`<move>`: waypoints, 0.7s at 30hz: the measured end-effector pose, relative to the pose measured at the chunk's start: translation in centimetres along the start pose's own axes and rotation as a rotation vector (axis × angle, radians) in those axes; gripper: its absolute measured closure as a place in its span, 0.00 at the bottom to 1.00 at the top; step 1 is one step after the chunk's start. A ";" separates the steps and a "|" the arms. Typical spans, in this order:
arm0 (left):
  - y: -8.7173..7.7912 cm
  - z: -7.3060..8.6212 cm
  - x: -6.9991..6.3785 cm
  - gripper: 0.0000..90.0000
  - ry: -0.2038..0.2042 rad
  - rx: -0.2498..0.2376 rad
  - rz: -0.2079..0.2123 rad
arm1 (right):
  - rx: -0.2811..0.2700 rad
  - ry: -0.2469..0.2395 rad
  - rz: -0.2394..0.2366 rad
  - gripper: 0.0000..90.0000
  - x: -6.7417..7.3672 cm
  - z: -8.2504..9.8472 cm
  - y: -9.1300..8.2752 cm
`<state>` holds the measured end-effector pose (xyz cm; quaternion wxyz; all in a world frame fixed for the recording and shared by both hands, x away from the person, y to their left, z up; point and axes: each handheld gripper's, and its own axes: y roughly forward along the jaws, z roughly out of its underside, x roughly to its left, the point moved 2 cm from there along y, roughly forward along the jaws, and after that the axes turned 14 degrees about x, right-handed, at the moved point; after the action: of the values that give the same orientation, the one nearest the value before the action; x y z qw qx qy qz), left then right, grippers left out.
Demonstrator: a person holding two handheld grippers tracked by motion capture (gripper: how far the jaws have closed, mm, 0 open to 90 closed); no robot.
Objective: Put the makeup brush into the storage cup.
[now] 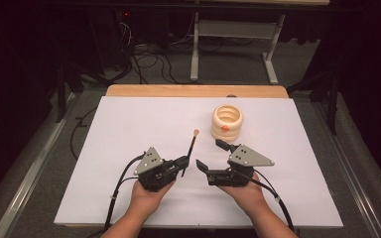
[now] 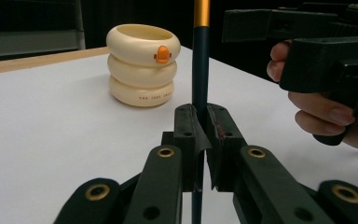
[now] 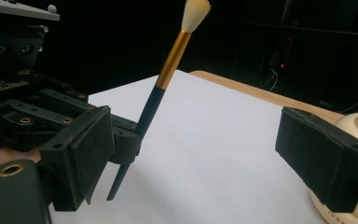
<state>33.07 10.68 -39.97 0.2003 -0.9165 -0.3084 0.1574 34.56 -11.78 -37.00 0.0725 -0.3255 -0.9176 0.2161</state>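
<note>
Currently the left claw (image 1: pixel 182 166) is pinching the brush (image 1: pixel 190 152) low on its dark handle, jaws pressed tight on it. The brush stands nearly upright, bristle tip up and leaning slightly away from the person, tail end poking below the jaws, off the white worktop (image 1: pixel 129 129). The right claw (image 1: pixel 210 154) is spread wide and holds nothing, just right of the brush. The cream ringed holder (image 1: pixel 227 122) sits beyond it, nearer the right hand than the left, opening up.

Key relation: the brush's long axis runs vertical, and in the right gripper view the shaft sits off near the left pad (image 3: pixel 91 147), not centred in the gap. My read: handover to the right claw or a drop into the holder comes next. Either way that upright axis matters, and the right claw would need to shift toward the shaft first.
</note>
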 end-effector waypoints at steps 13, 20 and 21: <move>0.7 0.1 -0.7 0.93 0.012 0.005 0.010 | 0.003 0.003 -0.005 0.08 0.3 0.0 0.2; 1.1 0.2 -1.1 0.93 0.024 0.011 0.013 | -0.002 0.009 -0.012 0.15 0.4 0.1 0.4; 1.1 0.3 -1.2 0.93 0.025 0.013 0.014 | -0.002 0.010 -0.009 0.15 0.4 0.1 0.5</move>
<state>32.63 9.22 -40.51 0.2089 -0.9192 -0.2985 0.1493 34.48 -11.25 -37.28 0.0778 -0.3223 -0.9190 0.2134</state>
